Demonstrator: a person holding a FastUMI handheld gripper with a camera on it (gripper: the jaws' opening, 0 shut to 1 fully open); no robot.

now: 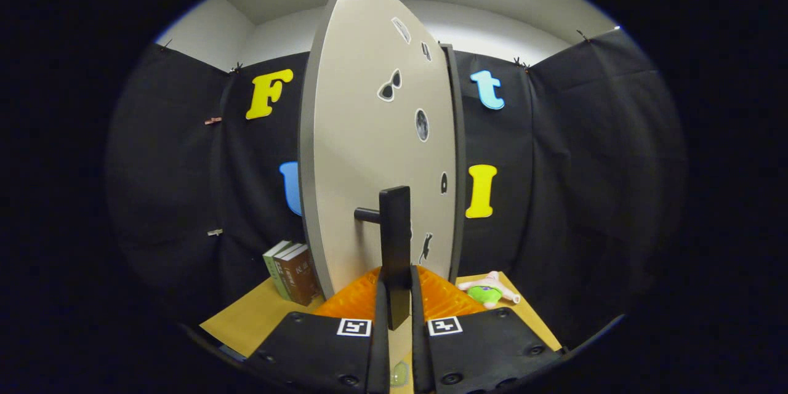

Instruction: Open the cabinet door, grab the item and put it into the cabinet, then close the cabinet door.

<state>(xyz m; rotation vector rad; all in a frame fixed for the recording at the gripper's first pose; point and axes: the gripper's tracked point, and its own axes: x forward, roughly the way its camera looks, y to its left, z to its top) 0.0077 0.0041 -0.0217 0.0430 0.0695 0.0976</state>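
I've got the gripper (395, 295) right up against the cabinet door (369, 154), and my fingers (354, 298) are drawn in narrow on the handle (395, 246), one on each side of that dark upright bar. Both look pressed against it, with the bar's lower end sitting down between them. A short stub joins the bar to the door on its left side.

The door stands swung out toward me, so I'm looking along its pale face almost edge-on. There are small stickers (389, 86) scattered over it: a pair of sunglasses, a round dark one, a few smaller shapes further down. Behind the door's far edge I can make out the dark side of the cabinet (458, 160), a thin strip and no more; I can't see inside it from here.

The item, a small plush toy (489, 291) in pink, white and green, is lying on the tan surface (246, 320) off to the right of my fingers, just beside the foot of the cabinet and well clear of the handle. It is not touching the fingers.

To the left of the door, a few books (290, 272) stand upright on the surface, close to the door's lower edge. Black cloth hangs all around the back.
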